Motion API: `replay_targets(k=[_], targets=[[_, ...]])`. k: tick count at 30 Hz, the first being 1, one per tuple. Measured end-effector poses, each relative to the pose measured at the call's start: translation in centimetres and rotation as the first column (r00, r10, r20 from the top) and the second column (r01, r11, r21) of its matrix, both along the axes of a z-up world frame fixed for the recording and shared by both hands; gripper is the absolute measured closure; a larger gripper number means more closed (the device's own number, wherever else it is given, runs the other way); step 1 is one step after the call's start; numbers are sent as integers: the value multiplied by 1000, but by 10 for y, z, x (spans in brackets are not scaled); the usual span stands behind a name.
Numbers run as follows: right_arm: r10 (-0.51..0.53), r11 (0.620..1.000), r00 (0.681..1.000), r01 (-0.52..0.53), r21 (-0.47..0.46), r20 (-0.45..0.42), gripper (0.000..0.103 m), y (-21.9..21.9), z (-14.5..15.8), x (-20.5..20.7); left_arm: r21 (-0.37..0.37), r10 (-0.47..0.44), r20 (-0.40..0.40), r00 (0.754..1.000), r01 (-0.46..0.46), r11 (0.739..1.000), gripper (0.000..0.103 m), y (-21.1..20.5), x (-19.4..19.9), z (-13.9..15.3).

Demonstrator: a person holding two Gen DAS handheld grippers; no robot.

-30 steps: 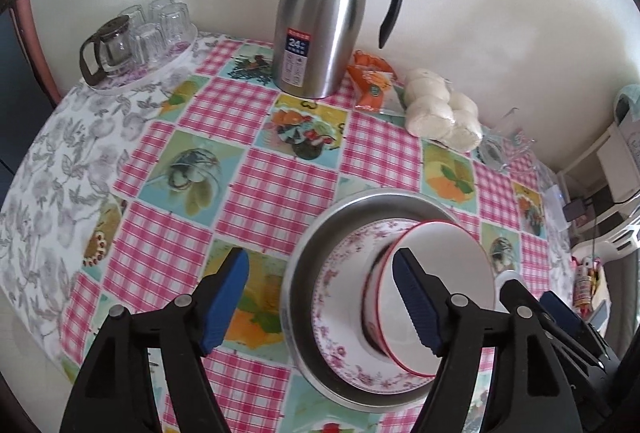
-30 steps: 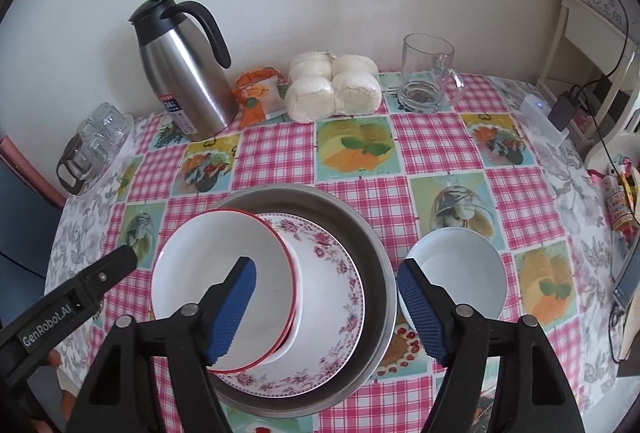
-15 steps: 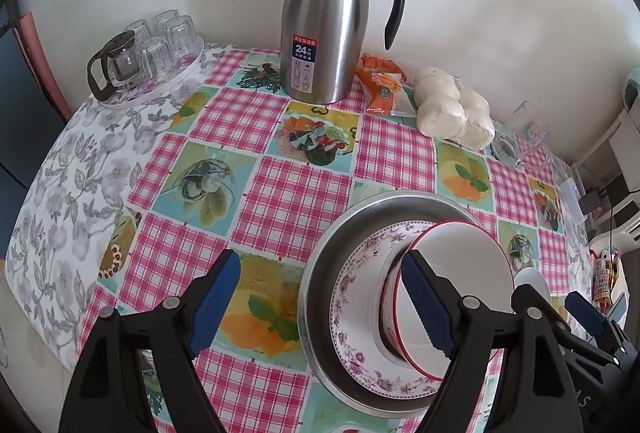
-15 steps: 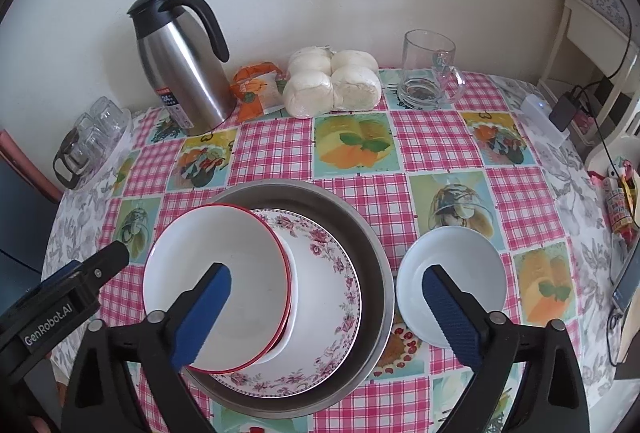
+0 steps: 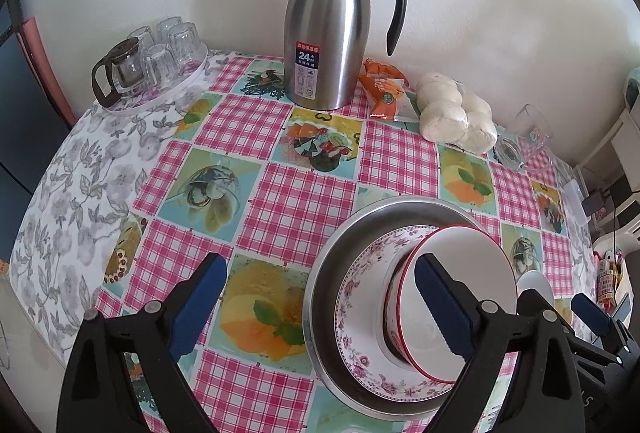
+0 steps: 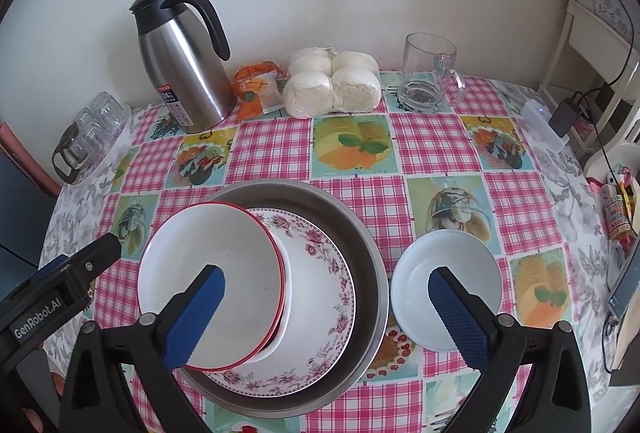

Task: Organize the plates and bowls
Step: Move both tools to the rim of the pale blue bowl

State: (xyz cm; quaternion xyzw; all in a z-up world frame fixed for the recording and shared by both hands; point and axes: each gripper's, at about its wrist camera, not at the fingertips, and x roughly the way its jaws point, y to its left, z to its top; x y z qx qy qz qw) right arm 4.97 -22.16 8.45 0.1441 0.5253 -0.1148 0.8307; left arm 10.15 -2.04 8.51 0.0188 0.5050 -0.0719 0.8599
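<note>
1. Steel basin (image 6: 360, 233) on counter (image 6: 440, 161), holding floral plate (image 6: 324, 273) and red-rimmed bowl (image 6: 208, 273).
2. White bowl (image 6: 446, 273) alone, just right of basin, under right tongs (image 6: 326, 313).
3. Right tongs nearer it; left tongs (image 5: 316, 307) beyond basin.
4. Both tongs just spread wide, empty.

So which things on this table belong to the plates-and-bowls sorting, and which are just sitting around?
Job: metal basin, floral plate inside it, red-rimmed bowl on that plate, small white dish beside the basin.

Lying about: steel thermos, orange packet, bagged buns, glass mug, tray of glasses.
</note>
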Motion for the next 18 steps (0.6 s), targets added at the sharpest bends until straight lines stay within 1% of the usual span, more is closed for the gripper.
replay_targets(k=[4, 10, 18], targets=[[-2, 1000, 1000, 2, 0, 0, 0, -3, 0, -2, 13, -7, 7, 1000, 7, 1000, 8, -3, -3, 2], [-12, 1000, 1000, 12, -5, -3, 0, -12, 1, -6, 6, -31, 18, 999, 31, 1000, 8, -16, -8, 7], [-63, 998, 998, 63, -10, -5, 0, -40, 6, -16, -7, -85, 42, 995, 86, 996, 8, -43, -21, 15]])
